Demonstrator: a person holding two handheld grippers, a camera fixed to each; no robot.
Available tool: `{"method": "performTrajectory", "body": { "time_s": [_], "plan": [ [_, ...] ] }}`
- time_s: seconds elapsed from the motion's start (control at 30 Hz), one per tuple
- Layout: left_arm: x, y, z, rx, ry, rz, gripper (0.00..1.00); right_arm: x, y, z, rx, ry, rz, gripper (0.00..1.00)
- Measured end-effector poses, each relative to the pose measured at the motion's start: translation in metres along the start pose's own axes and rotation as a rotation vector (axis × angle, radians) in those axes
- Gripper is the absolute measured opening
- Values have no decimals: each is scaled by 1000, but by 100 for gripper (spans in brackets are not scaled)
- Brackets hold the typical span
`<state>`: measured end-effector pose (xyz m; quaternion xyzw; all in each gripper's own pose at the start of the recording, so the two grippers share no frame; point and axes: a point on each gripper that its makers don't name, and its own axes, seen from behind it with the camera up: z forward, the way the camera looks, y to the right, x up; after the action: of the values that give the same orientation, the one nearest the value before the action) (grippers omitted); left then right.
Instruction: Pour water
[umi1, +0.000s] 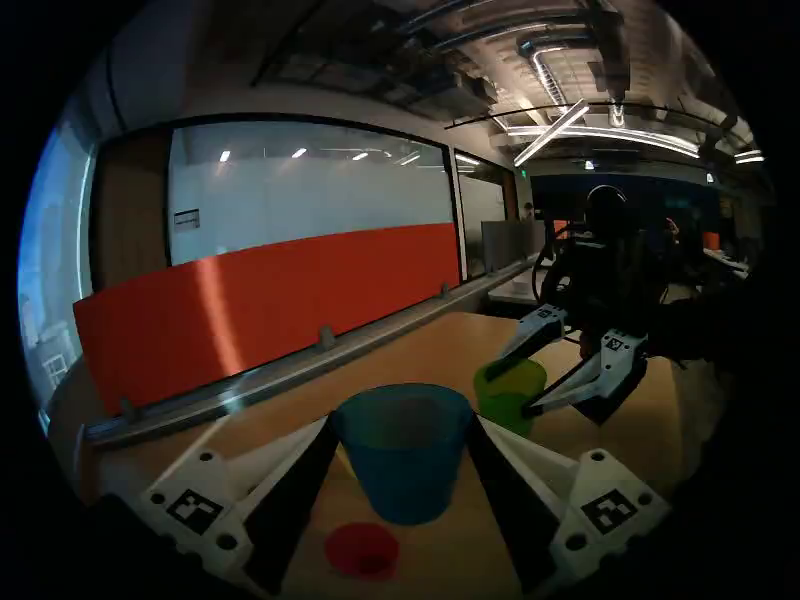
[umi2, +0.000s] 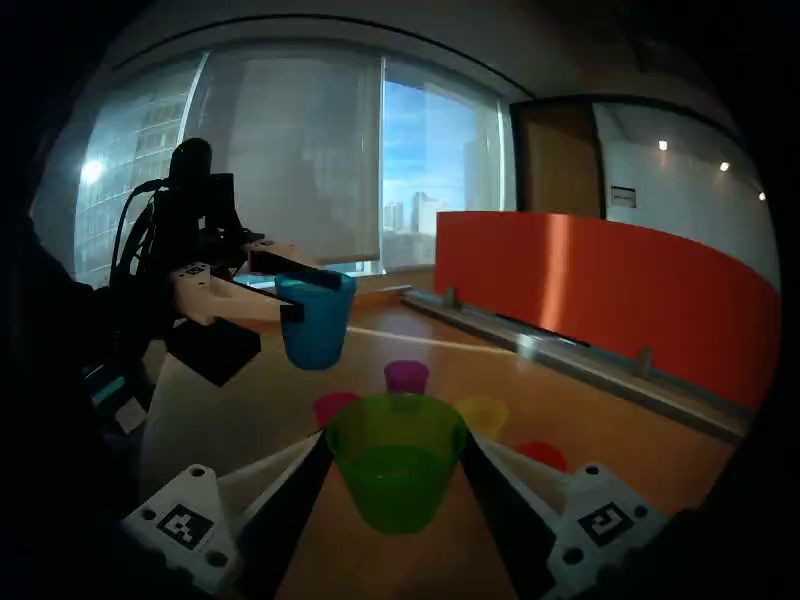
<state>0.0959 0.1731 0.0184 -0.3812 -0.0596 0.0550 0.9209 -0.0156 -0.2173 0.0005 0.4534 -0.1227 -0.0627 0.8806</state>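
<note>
We hold both cups upright and near each other over the worktop (umi1: 430, 350), presumably for pouring: left gripper (umi1: 403, 432) jaws clamp the blue cup (umi1: 403, 475), right gripper (umi2: 397, 445) jaws clamp the green cup (umi2: 397, 490).

Cups, 6 total: blue cup (umi1: 403, 450) x1, green cup (umi2: 397, 470) x1, purple cup (umi2: 406, 376) x1, pink cup (umi2: 333, 405) x1, yellow cup (umi2: 482, 414) x1, red cup (umi1: 362, 550) x1 (prob. same one in both views). Grippers x2: left gripper (umi1: 403, 425), right gripper (umi2: 397, 440). Orange partition (umi2: 620, 290) x1. Table (umi2: 600, 420) x1.
</note>
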Motion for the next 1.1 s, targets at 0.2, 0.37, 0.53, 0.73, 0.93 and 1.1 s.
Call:
{"method": "performTrajectory", "body": {
  "time_s": [0.2, 0.37, 0.53, 0.73, 0.93, 1.1],
  "plan": [
    [-20, 11, 7, -18, -44, 15, 89, -12, 3, 0, 1, -25, 4, 91],
    [-35, 21, 13, -38, -76, 12, 89, -21, 4, -1, 4, -47, 11, 91],
    [-53, 29, 19, -58, -118, 7, 89, -32, 4, 1, 14, -72, 25, 91],
    [-74, 36, 25, -73, -169, 13, 89, -41, 6, 2, 23, -89, 38, 91],
    [-90, 45, 29, -91, -204, 14, 89, -52, 8, 4, 22, -114, 28, 91],
    [-104, 52, 33, -108, -227, 8, 89, -59, 7, 6, 28, -133, 25, 91]
  ]
}}
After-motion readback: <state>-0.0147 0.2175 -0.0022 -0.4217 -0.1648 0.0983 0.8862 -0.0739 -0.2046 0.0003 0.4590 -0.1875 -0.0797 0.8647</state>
